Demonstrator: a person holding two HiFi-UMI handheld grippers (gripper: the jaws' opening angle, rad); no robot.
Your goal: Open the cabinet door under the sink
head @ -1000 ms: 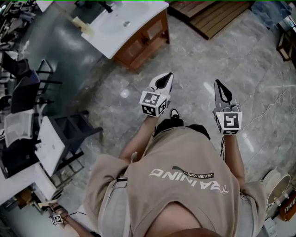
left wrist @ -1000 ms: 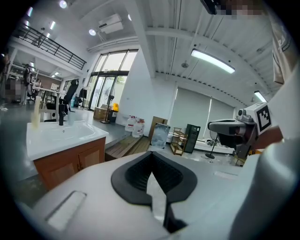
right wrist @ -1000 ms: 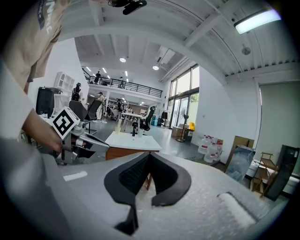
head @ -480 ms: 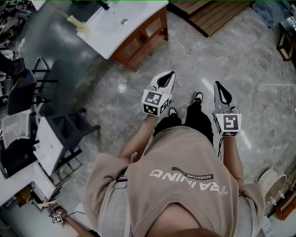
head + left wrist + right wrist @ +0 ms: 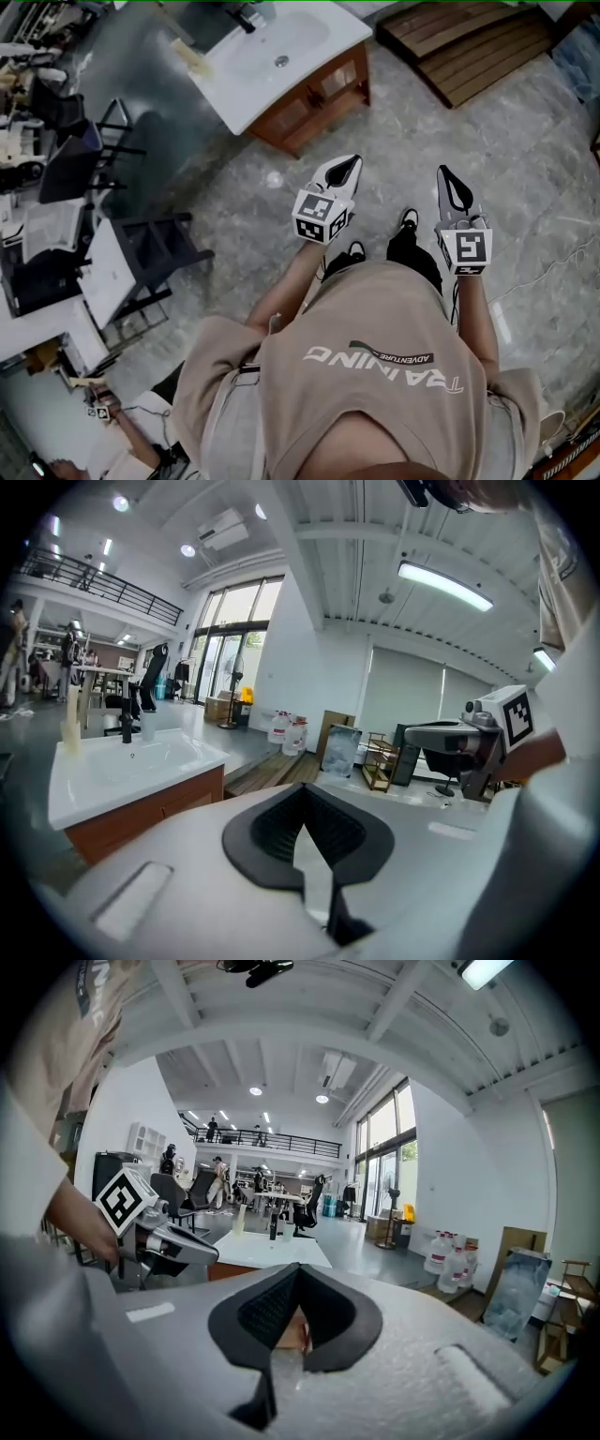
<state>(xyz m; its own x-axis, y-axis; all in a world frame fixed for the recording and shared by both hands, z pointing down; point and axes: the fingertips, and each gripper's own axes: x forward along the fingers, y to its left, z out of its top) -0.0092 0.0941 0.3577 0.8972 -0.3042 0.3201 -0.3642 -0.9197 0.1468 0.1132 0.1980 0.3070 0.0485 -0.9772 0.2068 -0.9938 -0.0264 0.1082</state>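
Starting at the left edge of the head view, a white desk (image 5: 101,272) and a dark chair (image 5: 155,246) are seen on the grey stone floor (image 5: 234,211). Further along, at the top, the white sink (image 5: 272,58) is picked out with its faucet (image 5: 246,15) at the far rim. Right beneath it the brown wooden cabinet (image 5: 314,98) is shown, its door (image 5: 339,79) looking flush and closed. Next comes the left gripper (image 5: 344,168), held out over bare floor, well apart from the cabinet and aimed roughly at its near corner. Its jaws are pressed together with nothing caught between them; in the left gripper view the sink and cabinet front are seen off to the left of the tips. A black shoe (image 5: 408,221) is spotted between the two tools. Then the right gripper (image 5: 444,174) is found, held alongside at about the same reach, jaws likewise brought together and nothing gripped. Last, at the top right, a slatted wooden platform (image 5: 469,42) is laid on the floor, untouched by either tool.
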